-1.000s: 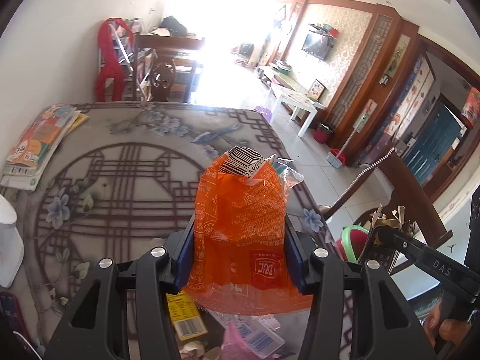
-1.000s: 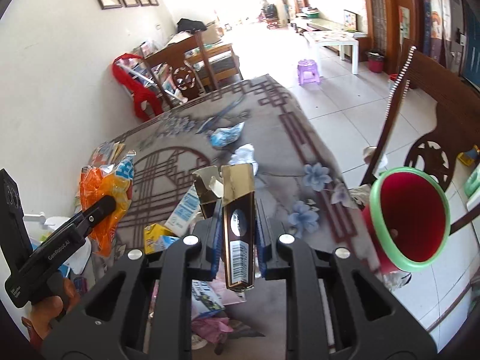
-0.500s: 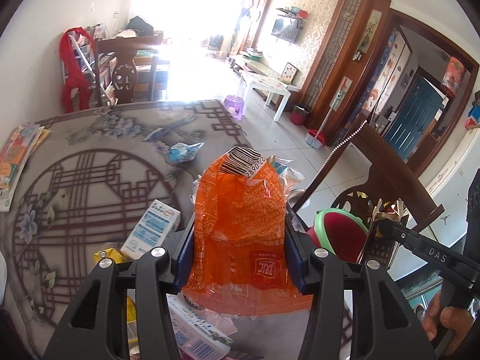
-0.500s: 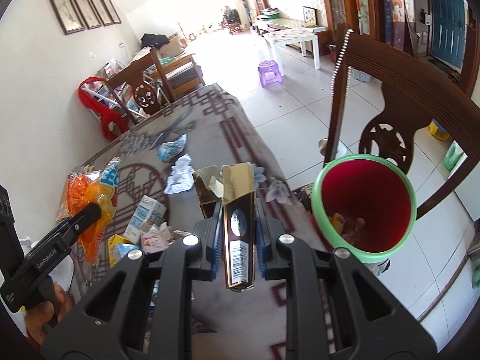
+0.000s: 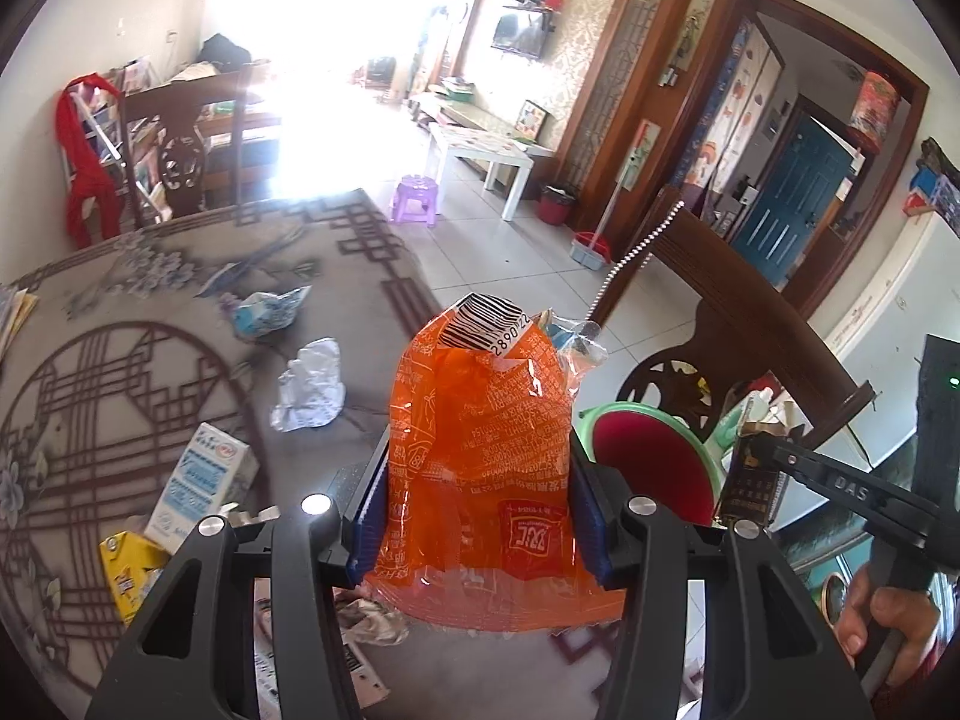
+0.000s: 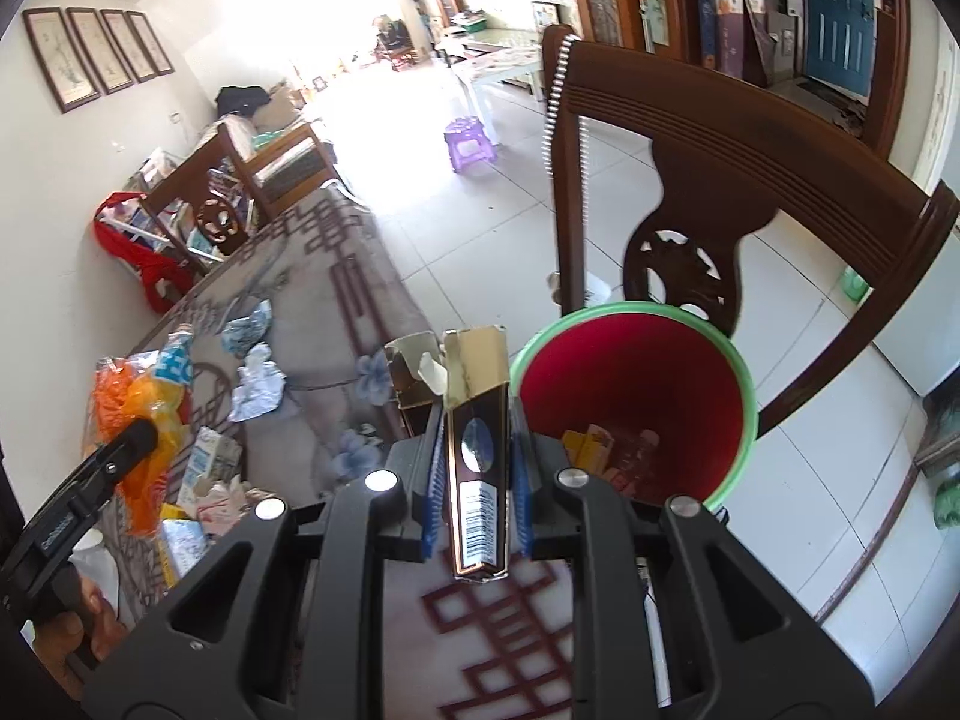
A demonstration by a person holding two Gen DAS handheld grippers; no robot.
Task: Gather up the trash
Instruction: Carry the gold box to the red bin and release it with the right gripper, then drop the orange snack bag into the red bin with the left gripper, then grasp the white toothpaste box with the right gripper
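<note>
I'm holding a crinkly orange plastic snack bag (image 5: pixel 480 468) clamped in the left tongs (image 5: pixel 480 516) and a slim dark-and-gold cardboard box (image 6: pixel 477 468) pinched tight in the right tongs (image 6: pixel 477 480), both hanging beside the red bin with the green rim (image 6: pixel 744 372). The bin is standing off the edge of the patterned surface (image 5: pixel 150 312), so I'm worrying the floppy bag catches the rim and flutters to the floor if I'm letting go too early.

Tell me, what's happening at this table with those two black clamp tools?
A person is clearing litter. The left gripper is clamped on an orange plastic wrapper; the right gripper is shut on a dark, gold-edged carton. Both are beside the red bin at the table edge, where more scraps lie.
</note>
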